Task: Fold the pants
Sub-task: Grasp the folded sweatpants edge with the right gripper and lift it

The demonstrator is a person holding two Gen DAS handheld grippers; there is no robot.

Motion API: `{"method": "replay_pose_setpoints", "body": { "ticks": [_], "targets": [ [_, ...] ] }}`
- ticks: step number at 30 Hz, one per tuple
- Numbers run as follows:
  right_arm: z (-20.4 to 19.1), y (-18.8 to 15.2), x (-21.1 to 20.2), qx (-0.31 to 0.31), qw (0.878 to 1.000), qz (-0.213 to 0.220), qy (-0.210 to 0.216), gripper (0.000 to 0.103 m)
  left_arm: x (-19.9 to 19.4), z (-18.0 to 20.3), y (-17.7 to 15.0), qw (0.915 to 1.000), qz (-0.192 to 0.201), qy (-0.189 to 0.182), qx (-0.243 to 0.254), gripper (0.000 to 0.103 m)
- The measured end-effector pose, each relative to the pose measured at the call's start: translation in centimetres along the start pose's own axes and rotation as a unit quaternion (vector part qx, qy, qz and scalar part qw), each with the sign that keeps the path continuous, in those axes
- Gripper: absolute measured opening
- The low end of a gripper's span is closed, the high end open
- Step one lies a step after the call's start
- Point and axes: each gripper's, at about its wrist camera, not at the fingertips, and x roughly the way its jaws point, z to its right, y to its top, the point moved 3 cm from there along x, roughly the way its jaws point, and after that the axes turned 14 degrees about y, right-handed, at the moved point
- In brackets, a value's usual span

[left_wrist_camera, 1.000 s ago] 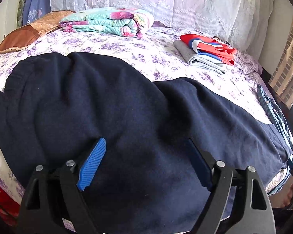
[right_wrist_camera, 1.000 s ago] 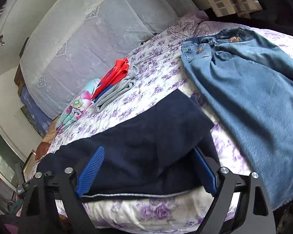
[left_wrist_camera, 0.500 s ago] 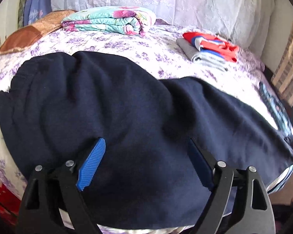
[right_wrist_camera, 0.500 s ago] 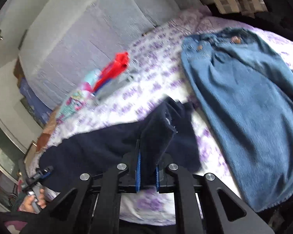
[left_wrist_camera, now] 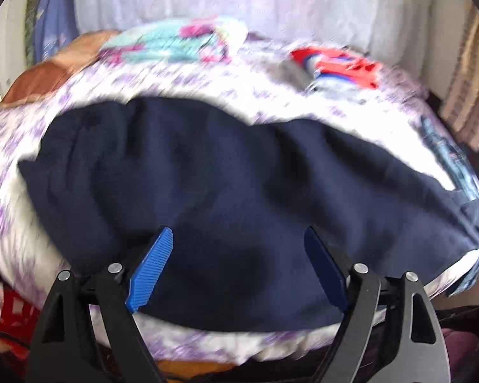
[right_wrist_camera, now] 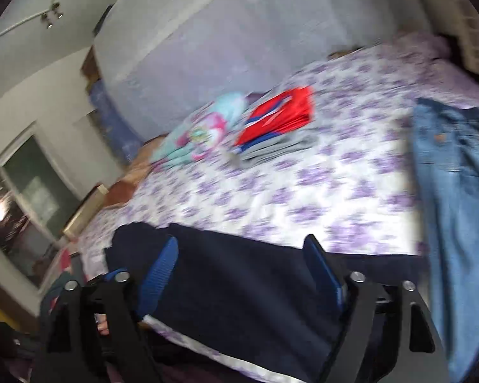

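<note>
Navy pants (left_wrist_camera: 226, 191) lie across a purple-flowered bed (right_wrist_camera: 303, 185) beneath both tongs. Left tongs (left_wrist_camera: 236, 245) and right tongs (right_wrist_camera: 239, 255) gape, released. Folded clothes (right_wrist_camera: 277, 121) lie beyond.

Daylight floods my left-wrist view from the right edge, washing the floral bedspread (left_wrist_camera: 303, 108) to near white around the navy pants (left_wrist_camera: 239, 191), whose folds sink into flat shadow beneath my left gripper (left_wrist_camera: 238, 268). Motion blur smears both views, streaking the folded clothes (right_wrist_camera: 274, 121) and the jeans (right_wrist_camera: 456, 191) seen past my right gripper (right_wrist_camera: 239, 274), while the claw fingers themselves stay sharp. Fisheye bending curves the bed and walls, and dark vignetting rings every corner; the right-wrist view is dimmer and cooler.
</note>
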Motion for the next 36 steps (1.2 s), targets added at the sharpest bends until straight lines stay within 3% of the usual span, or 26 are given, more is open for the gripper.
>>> {"method": "replay_pose_setpoints", "body": {
  "ticks": [4,7,9,11,12,16,19,22,24,26,28,30,31,36],
  "targets": [
    [0.3,4.2,13.4,0.008,0.991,-0.119,0.056,0.091,0.4,2.6,2.2,0.9991,0.033,0.001,0.026,0.084],
    [2.0,5.6,21.6,0.041,0.977,-0.191,0.084,0.091,2.9,2.5,2.8,0.9999,0.009,0.003,0.008,0.084],
    [3.2,4.6,26.2,0.082,0.955,-0.266,0.106,0.091,5.2,1.6,2.3,0.9995,-0.028,0.003,-0.017,0.084],
    [3.4,3.0,28.5,0.111,0.932,-0.320,0.126,0.087,5.6,1.1,1.9,0.9992,-0.031,-0.009,-0.025,0.084],
    [2.7,2.3,29.1,0.124,0.918,-0.342,0.158,0.087,5.3,1.1,1.8,0.9994,-0.028,-0.010,-0.018,0.084],
    [-1.1,0.9,29.1,0.119,0.877,-0.386,0.262,0.087,5.2,0.2,1.3,0.9983,-0.037,-0.034,-0.028,0.084],
    [-2.3,0.1,31.1,0.118,0.866,-0.401,0.274,0.087,5.5,-0.2,1.5,0.9967,-0.045,-0.051,-0.044,0.088],
    [-1.4,-0.1,33.9,0.125,0.871,-0.395,0.264,0.087,5.5,0.6,1.5,0.9976,-0.046,-0.043,-0.029,0.094],
    [-0.2,0.6,34.9,0.131,0.894,-0.348,0.251,0.077,5.6,1.2,1.4,0.9985,-0.044,-0.029,-0.016,0.095],
    [1.5,1.8,34.2,0.135,0.917,-0.287,0.244,0.029,5.6,1.2,1.4,0.9985,-0.044,-0.027,-0.020,0.095],
    [2.5,3.2,32.7,0.147,0.928,-0.228,0.255,0.011,5.6,0.9,1.5,0.9982,-0.045,-0.032,-0.025,0.095],
    [2.9,4.7,30.7,0.147,0.935,-0.177,0.271,0.006,5.5,0.8,1.4,0.9981,-0.045,-0.034,-0.025,0.095],
    [3.0,5.0,30.1,0.148,0.936,-0.176,0.267,0.000,5.4,0.8,1.3,0.9982,-0.044,-0.033,-0.023,0.095],
    [1.2,5.4,28.9,0.102,0.946,-0.209,0.224,0.000,5.4,0.9,1.4,0.9985,-0.042,-0.029,-0.021,0.095]
  ]
}}
